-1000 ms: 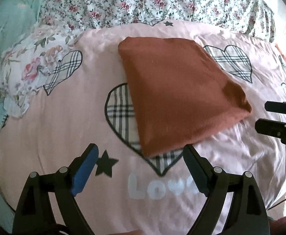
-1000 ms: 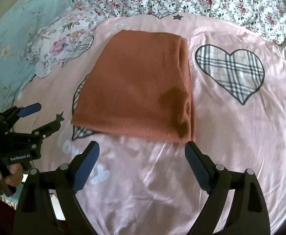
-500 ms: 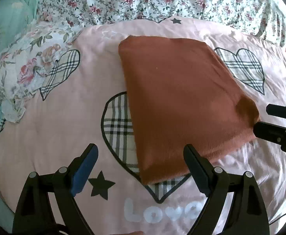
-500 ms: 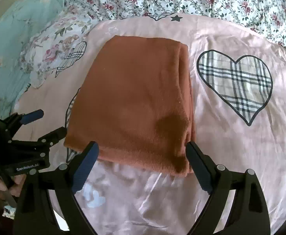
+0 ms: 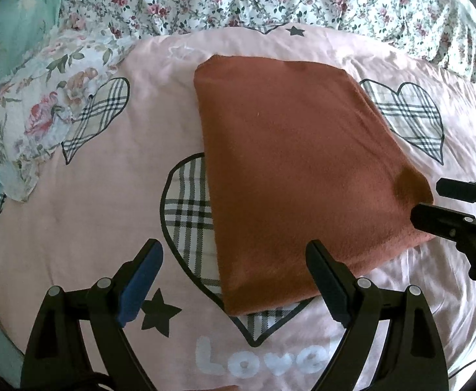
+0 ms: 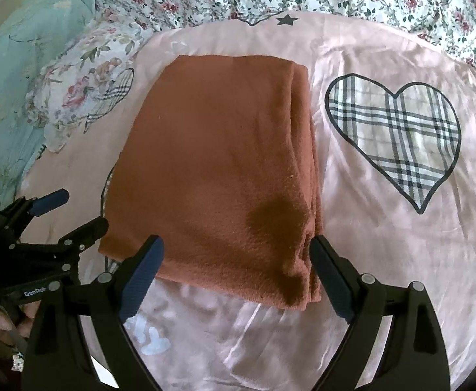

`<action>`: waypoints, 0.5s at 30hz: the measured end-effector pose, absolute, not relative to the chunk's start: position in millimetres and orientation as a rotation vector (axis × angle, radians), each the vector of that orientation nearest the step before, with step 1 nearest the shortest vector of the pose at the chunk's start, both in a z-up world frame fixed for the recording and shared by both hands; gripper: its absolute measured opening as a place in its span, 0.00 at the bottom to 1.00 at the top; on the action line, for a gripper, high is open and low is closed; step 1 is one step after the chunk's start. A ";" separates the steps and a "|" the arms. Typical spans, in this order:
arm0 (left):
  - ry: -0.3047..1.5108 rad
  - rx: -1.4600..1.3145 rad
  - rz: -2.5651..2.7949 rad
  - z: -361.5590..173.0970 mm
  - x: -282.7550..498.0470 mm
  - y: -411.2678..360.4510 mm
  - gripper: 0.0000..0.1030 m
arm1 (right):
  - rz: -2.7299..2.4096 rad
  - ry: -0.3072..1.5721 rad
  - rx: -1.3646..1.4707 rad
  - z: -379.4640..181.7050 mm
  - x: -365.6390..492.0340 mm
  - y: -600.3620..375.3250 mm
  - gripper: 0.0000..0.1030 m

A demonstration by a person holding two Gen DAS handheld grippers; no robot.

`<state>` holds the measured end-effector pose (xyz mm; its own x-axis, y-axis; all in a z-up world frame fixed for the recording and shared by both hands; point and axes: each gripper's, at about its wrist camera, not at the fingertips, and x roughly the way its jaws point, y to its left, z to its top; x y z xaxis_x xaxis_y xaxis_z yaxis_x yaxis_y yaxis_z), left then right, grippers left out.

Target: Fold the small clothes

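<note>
pink bedspread [image 5: 75,221]; fingers [image 6: 142,272] wide, empty

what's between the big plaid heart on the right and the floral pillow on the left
The folded rust-brown cloth lies between them on the pink satin bedcover, seen best in the right wrist view.

Both wrist cameras look down close over the bed, facing twelve o'clock. They share the folded rust cloth [image 5: 296,176] [image 6: 225,176]; each shows the other's gripper.
</note>
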<state>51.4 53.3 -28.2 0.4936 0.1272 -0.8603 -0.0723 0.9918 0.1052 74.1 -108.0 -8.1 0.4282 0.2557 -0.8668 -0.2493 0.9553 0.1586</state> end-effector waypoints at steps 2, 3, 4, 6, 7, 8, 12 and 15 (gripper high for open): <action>1.058 0.068 0.131 -28.7 52.9 52.1 0.87 | 0.321 1.086 0.001 -7.0 74.4 -106.3 0.88; 1.062 0.069 0.132 -28.9 53.5 51.5 0.87 | 0.321 1.087 -0.008 -6.9 74.5 -105.2 0.88; 1.069 0.072 0.135 -29.5 54.6 51.3 0.87 | 0.322 1.089 -0.017 -6.9 74.7 -104.3 0.88; 1.073 0.073 0.136 -29.9 55.3 50.4 0.87 | 0.328 1.094 -0.026 -7.3 75.6 -103.3 0.88; 1.075 0.076 0.136 -30.0 56.0 50.4 0.87 | 0.330 1.096 -0.027 -7.4 75.8 -103.2 0.88; 1.078 0.080 0.137 -30.2 56.2 49.6 0.87 | 0.331 1.098 -0.027 -7.4 75.9 -103.1 0.88; 1.086 0.085 0.143 -30.5 57.5 47.6 0.87 | 0.329 1.102 -0.029 -7.0 77.8 -104.4 0.88; 1.089 0.086 0.144 -30.5 58.4 46.4 0.88 | 0.325 1.104 -0.025 -6.7 78.8 -105.6 0.88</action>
<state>58.4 46.4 -30.5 0.4551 0.1585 -0.8762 -0.0739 0.9874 0.1402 78.8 -105.6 -6.7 0.4076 0.2460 -0.8794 -0.2704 0.9524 0.1410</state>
